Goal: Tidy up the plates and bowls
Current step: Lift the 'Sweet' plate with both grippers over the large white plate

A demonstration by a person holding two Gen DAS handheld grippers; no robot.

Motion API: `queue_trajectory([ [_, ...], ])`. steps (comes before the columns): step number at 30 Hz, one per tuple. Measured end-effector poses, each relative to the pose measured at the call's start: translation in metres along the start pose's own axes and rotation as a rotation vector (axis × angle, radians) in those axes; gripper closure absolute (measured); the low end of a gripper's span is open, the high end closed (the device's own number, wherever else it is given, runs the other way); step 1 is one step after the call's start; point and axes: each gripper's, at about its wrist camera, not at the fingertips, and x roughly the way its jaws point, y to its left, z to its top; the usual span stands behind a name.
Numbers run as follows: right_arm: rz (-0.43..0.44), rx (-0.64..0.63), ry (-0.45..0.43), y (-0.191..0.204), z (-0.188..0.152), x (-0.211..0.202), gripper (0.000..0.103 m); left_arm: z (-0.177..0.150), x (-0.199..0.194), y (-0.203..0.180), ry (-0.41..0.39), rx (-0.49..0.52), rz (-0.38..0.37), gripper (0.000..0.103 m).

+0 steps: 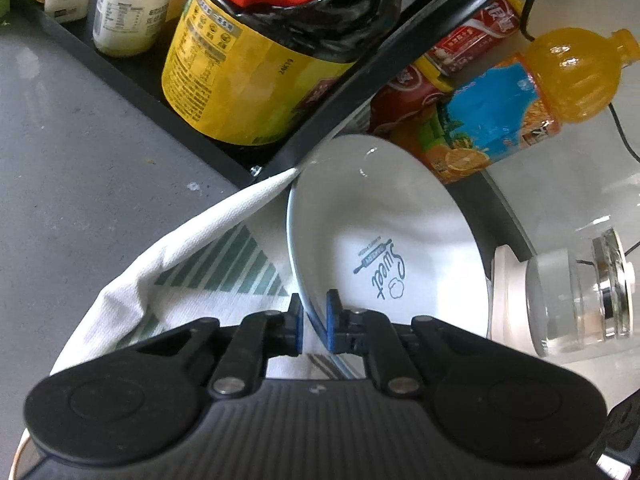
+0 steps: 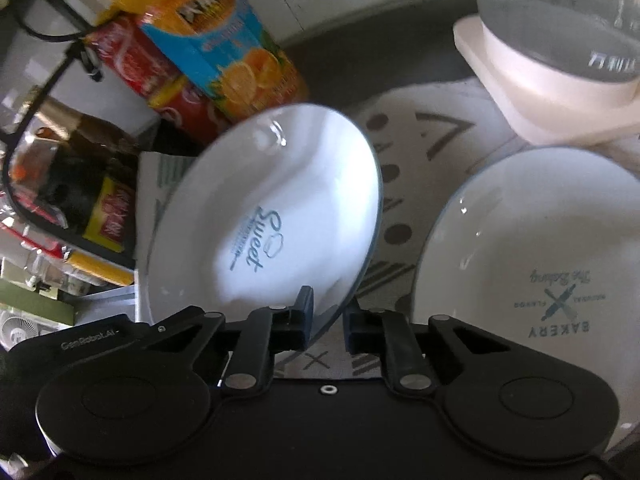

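Left wrist view: the left gripper [image 1: 313,322] is clamped on the near rim of a white "Sweet" plate [image 1: 384,236], one blue pad on each side of the edge. The plate is tilted up over a patterned cloth [image 1: 208,264], its far rim close to a black rack [image 1: 280,160]. Judged glazed ceramic: stiff, fairly heavy, slippery and breakable; the rim is the only practical place to grip. A large yellow-labelled bottle [image 1: 240,80] sits in the rack; an orange juice bottle [image 1: 520,108] and red cans [image 1: 460,44] stand behind the plate, a glass jar [image 1: 580,292] to its right. All crowd any swing of the plate.

Right wrist view: the right gripper [image 2: 328,320] pinches the lower rim of another "Sweet" plate [image 2: 272,216], held tilted above the cloth. The view is somewhat blurred, but the fingers look closed on the edge. A "Bakery" dish [image 2: 532,248] lies on the cloth just beside it on the right, the likely stacking spot. The juice bottle and a white base [image 2: 532,92] under a clear vessel stand near behind. Risk: rim slip or china knocking china.
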Motion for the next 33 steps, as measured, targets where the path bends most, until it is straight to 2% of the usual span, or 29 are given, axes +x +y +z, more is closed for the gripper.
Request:
queue_trajectory([
  [17, 0.025, 0.008, -0.091, 0.013, -0.044, -0.045, 0.088, -0.026, -0.057, 0.007, -0.012, 0.085, -0.018, 0.093],
  [33, 0.04, -0.028, -0.146, 0.032, -0.107, -0.08, 0.088, -0.062, -0.107, 0.035, -0.003, 0.15, -0.016, 0.092],
])
